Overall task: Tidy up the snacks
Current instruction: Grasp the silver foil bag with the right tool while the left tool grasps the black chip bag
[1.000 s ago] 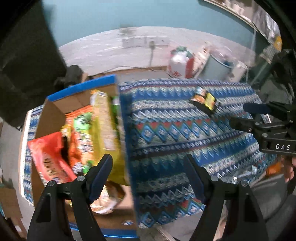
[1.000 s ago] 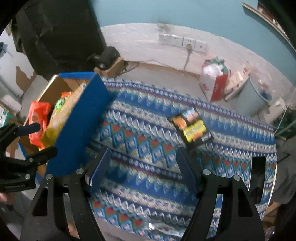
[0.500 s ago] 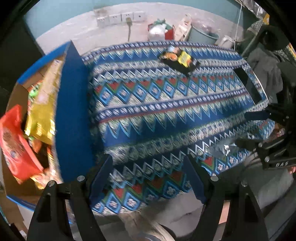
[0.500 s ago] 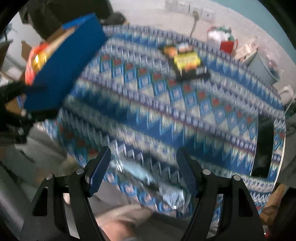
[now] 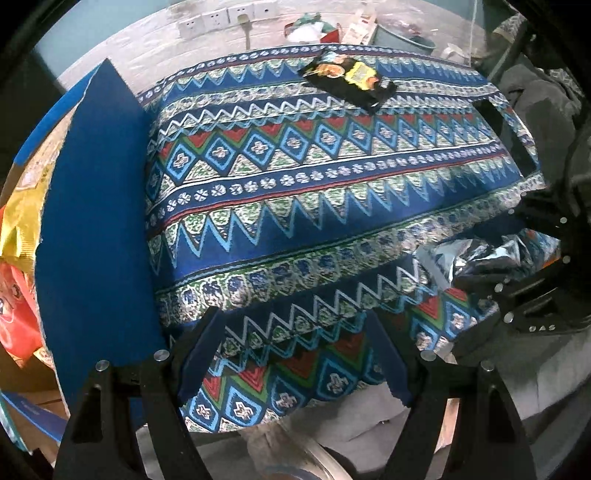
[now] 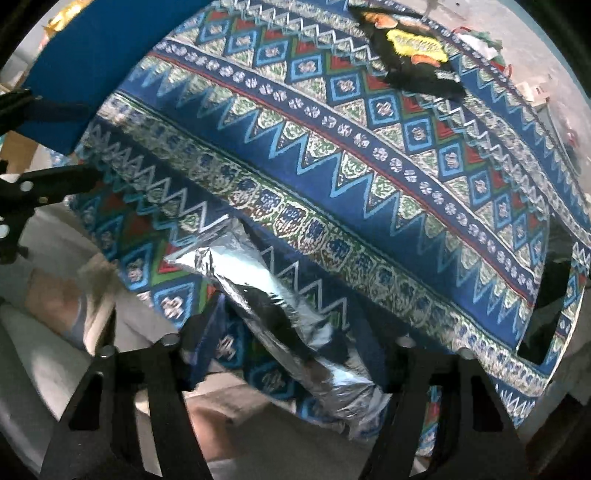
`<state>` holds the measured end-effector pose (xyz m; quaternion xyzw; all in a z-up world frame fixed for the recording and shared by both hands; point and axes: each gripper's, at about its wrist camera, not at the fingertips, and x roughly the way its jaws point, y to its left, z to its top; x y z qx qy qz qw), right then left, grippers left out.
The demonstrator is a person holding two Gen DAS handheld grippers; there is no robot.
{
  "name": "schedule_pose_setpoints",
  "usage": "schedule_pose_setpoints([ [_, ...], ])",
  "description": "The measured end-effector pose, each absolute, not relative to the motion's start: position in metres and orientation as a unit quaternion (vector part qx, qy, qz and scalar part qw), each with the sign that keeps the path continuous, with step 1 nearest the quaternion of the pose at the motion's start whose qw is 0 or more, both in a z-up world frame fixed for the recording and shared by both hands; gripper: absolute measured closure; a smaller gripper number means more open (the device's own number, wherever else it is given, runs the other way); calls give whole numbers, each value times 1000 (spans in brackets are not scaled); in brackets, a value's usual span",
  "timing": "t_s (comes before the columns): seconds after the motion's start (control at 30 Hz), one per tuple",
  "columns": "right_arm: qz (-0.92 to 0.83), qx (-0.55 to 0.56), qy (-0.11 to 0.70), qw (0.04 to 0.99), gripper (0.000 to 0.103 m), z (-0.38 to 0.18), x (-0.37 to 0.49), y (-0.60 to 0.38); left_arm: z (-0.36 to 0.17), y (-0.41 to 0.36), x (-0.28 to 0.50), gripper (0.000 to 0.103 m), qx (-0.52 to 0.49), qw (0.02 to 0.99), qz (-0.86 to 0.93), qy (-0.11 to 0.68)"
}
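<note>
We see the right tongs (image 6: 291, 354) closing around a silver packet (image 6: 273, 299) hanging at the cloth's (image 6: 369, 192) edge, pads not visibly pressing; left tongs (image 5: 295, 354) gape empty beside the box (image 5: 96, 221).

A lived-in home room: a patterned tablecloth (image 5: 332, 192) covers the desk, wall sockets (image 5: 218, 22) sit on a teal-painted wall, and bags and a bucket (image 5: 402, 37) clutter the floor.

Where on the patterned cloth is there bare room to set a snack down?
The cloth lies bare between the blue box and the black packet at its far edge. It is crowded at the near right edge, where the right tongs straddle the silver packet.
</note>
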<state>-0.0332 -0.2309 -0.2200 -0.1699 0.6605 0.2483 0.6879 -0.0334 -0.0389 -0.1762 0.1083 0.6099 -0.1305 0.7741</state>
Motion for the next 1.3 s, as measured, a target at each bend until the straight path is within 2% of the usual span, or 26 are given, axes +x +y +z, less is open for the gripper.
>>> schedule_pose_setpoints([
  [0.1,253,-150,661,690,64,-221,-27,-231,-182,-38,-29,23,106,772,-128,613],
  [0.27,241,-127,667,694,75,-222,-18,-235,-189,-41,-22,23,103,770,-127,617],
  [0.77,173,-50,628,757,79,-203,50,-268,-191,-56,12,23,76,775,-120,616],
  [1.0,141,-42,606,782,79,-184,92,-296,-189,-73,48,23,76,783,-103,609],
  [1.3,112,-46,607,786,79,-185,155,-317,-195,-86,103,23,69,789,-80,605],
])
